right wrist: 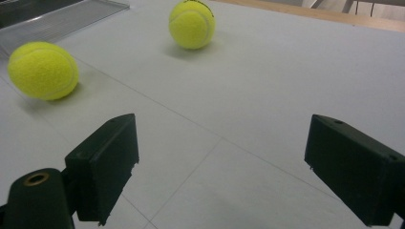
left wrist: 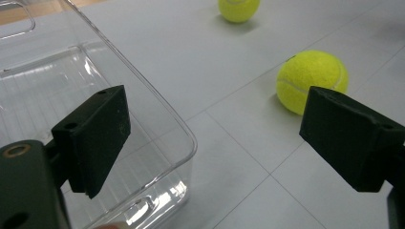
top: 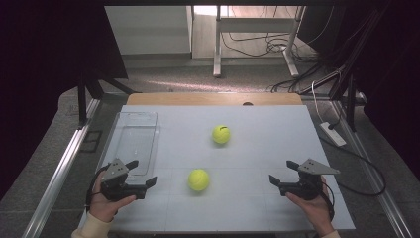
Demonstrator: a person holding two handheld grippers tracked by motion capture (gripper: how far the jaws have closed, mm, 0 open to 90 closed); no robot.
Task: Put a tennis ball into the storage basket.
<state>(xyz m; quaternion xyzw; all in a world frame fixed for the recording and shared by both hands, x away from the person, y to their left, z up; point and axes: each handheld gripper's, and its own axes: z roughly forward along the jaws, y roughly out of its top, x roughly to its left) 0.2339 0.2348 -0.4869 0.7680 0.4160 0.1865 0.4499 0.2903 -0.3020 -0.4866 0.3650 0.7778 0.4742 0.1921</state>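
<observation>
While both jaws gape, near ball [top: 198, 179] lies between grippers.

Near ball [top: 198, 180]: on the table [top: 267, 148], toward your near edge, between your left gripper [top: 143, 176] and right gripper [top: 281, 173].
Far ball [top: 221, 134]: mid-table, behind the near ball, slightly right.
Bin [top: 134, 141]: along the left edge, just behind your left gripper.
Right gripper: by the near right corner.
</observation>
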